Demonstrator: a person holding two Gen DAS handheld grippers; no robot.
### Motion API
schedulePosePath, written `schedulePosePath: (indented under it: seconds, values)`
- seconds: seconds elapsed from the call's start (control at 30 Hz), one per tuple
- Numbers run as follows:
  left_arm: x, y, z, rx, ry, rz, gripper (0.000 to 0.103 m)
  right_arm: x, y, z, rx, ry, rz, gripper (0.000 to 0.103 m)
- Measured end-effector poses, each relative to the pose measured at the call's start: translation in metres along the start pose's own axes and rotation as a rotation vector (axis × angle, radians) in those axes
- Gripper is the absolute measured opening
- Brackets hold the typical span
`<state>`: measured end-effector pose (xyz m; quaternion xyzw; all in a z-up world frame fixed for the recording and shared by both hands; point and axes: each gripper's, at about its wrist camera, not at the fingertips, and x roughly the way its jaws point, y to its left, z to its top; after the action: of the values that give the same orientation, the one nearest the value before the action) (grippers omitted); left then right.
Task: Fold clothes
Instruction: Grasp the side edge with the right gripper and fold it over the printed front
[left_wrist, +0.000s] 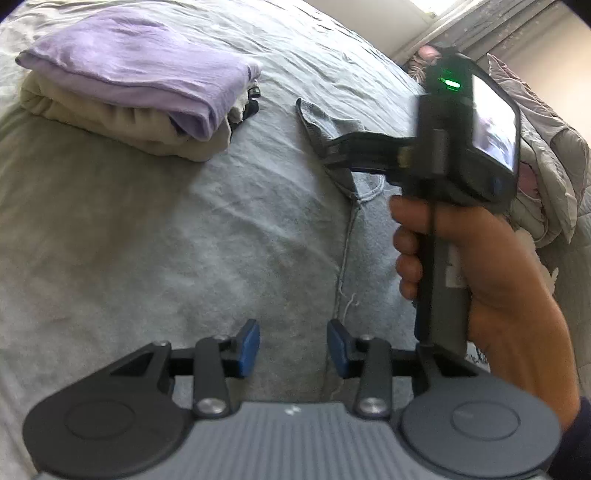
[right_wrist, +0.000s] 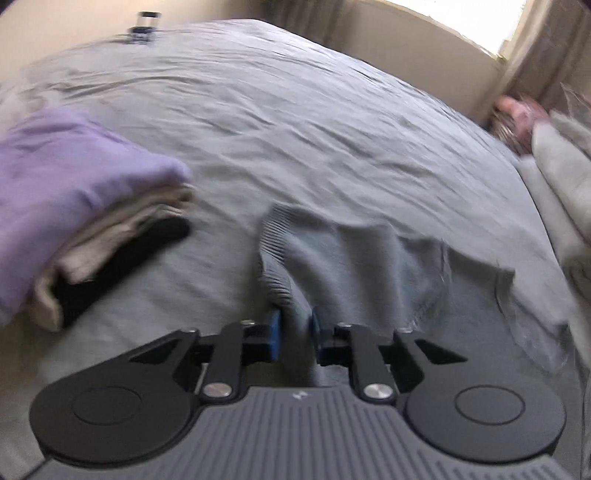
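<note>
A grey knit garment (right_wrist: 354, 258) lies on the bed, with a ribbed cuff (right_wrist: 273, 251) raised. My right gripper (right_wrist: 294, 334) is shut on the garment near that cuff and lifts it a little; in the left wrist view it (left_wrist: 328, 155) holds the same grey cloth (left_wrist: 365, 236). My left gripper (left_wrist: 293, 349) is open and empty, low over the garment's left edge. A folded stack with a lilac piece on top (left_wrist: 144, 70) over a beige one (left_wrist: 110, 122) sits at the far left; it also shows in the right wrist view (right_wrist: 70, 177).
The bed is covered by a wrinkled grey sheet (left_wrist: 110, 240). A crumpled quilt (left_wrist: 554, 166) lies at the right edge. A small dark jar (right_wrist: 144, 27) stands beyond the far side of the bed. A window with curtains (right_wrist: 535, 55) is at the back right.
</note>
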<state>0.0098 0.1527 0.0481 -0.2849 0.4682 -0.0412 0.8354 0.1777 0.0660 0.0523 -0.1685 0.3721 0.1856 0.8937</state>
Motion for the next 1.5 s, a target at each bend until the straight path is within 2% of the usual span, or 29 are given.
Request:
schedulePosePath:
  seconds: [0.03,0.23,0.33,0.43,0.53,0.57,0.6,0.63,0.77,0.83,0.9,1.03,1.17,1.2,1.23,1.3,1.37,1.43,1.5]
  values:
    - [0.000,0.000,0.000,0.002,0.001,-0.001,0.041,-0.003,-0.009,-0.002,0.057,-0.010,0.031,0.009]
    - [0.003,-0.005,0.002,0.015,-0.003,0.005,0.041,-0.023,-0.080,-0.025,0.479,-0.086,0.266,0.009]
    - [0.005,-0.010,0.003,0.034,-0.009,0.010,0.042,-0.021,-0.113,-0.045,0.666,-0.080,0.362,0.009]
    - [0.008,-0.017,0.004,0.053,-0.012,0.017,0.044,-0.014,-0.131,-0.060,0.767,-0.062,0.377,0.009]
    - [0.012,-0.020,0.003,0.075,-0.007,0.019,0.045,-0.012,-0.152,-0.077,0.938,-0.080,0.442,0.012]
    - [0.012,-0.021,0.002,0.083,-0.005,0.019,0.045,-0.012,-0.156,-0.081,0.963,-0.079,0.436,0.012]
    - [0.013,-0.022,0.002,0.091,-0.004,0.020,0.045,-0.014,-0.157,-0.082,0.954,-0.074,0.401,0.014]
    - [0.014,-0.023,0.002,0.098,-0.004,0.020,0.045,-0.015,-0.159,-0.084,0.944,-0.069,0.366,0.020]
    - [0.016,-0.031,0.000,0.127,-0.009,0.004,0.045,-0.033,-0.157,-0.073,0.820,-0.108,0.228,0.023]
    - [0.017,-0.035,-0.001,0.142,-0.012,-0.004,0.045,-0.040,-0.155,-0.065,0.771,-0.140,0.191,0.045]
    - [0.019,-0.040,-0.002,0.161,-0.010,-0.002,0.045,-0.044,-0.150,-0.056,0.698,-0.159,0.176,0.049]
    - [0.024,-0.046,-0.004,0.187,-0.008,0.008,0.045,-0.036,-0.134,-0.044,0.566,-0.093,0.183,0.057]
    - [0.028,-0.048,-0.005,0.201,-0.007,0.020,0.045,-0.018,-0.119,-0.039,0.476,-0.018,0.089,0.057]
    - [0.028,-0.048,-0.005,0.204,-0.007,0.022,0.045,-0.016,-0.116,-0.038,0.450,-0.013,0.073,0.043]
    - [0.028,-0.048,-0.005,0.206,-0.008,0.023,0.045,-0.016,-0.116,-0.039,0.449,-0.022,0.074,0.009]
    - [0.027,-0.049,-0.005,0.212,-0.013,0.022,0.045,-0.021,-0.122,-0.042,0.481,-0.060,0.089,0.009]
    - [0.027,-0.052,-0.006,0.225,-0.018,0.017,0.043,-0.034,-0.127,-0.042,0.482,-0.119,0.047,0.008]
    - [0.027,-0.057,-0.010,0.270,-0.010,0.007,0.042,-0.047,-0.134,-0.044,0.480,-0.182,0.007,0.008]
    - [0.027,-0.068,-0.019,0.340,0.003,-0.012,0.036,-0.056,-0.144,-0.048,0.484,-0.228,-0.019,0.008]
